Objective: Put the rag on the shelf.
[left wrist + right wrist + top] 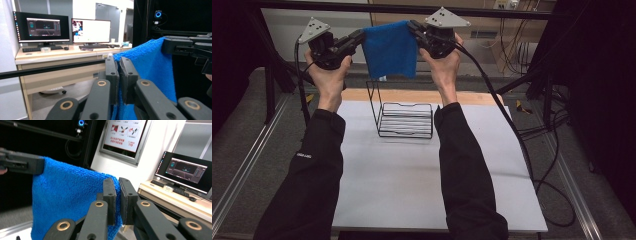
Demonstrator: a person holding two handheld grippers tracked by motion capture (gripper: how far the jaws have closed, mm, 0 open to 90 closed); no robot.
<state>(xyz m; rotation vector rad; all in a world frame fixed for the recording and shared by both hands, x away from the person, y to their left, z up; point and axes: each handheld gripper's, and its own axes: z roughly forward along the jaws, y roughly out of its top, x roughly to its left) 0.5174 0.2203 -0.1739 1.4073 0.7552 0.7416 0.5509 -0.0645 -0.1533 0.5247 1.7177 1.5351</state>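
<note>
a blue cloth (pixel 390 49) hangs in the air above the far end of the table (pixel 422 185), stretched between two grippers and drooping below them. the left gripper (pixel 360 38) is clamped on the cloth's upper left corner; the right gripper (pixel 412 26) is clamped on its upper right corner (each gripper view shows the terry fabric pinched between nearly closed black jaws). directly beneath the cloth stands a black wire rack (pixel 404 119) on the pale table top, its tall frame reaching up to just under the cloth's lower edge. dark-sleeved forearms rise from the bottom. desks with lit monitors (pixel 41 27) sit behind.
</note>
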